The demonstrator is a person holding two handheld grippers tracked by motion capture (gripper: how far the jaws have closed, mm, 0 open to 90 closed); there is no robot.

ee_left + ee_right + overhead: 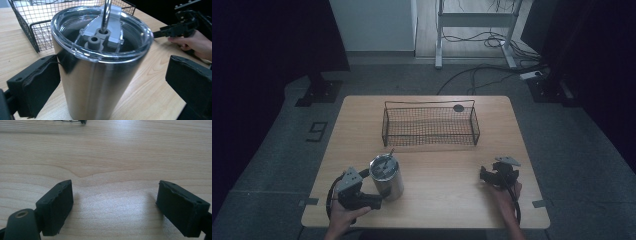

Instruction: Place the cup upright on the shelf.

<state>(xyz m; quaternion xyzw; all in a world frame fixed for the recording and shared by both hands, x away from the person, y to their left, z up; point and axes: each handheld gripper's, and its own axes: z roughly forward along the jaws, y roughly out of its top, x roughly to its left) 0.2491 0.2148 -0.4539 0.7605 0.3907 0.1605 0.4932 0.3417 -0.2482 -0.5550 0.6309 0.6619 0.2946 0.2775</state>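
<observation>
The tumbler (100, 65) stood near the desk's (452, 185) front-left corner, between the left tongs' (110, 82) open jaws. A one-sided squeeze might tip it. The right tongs (115, 205) were open, empty.

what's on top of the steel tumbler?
The steel tumbler carries a clear lid with a grey slider; a metal straw goes through it. Contents are hidden beneath the lid.

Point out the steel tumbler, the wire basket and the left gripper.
steel tumbler (388, 181): high view, on its steel side wall.
wire basket (430, 143): high view, on its near mesh wall.
left gripper (110, 82): left gripper view, midway between its jaws, which flank the tumbler.
</observation>
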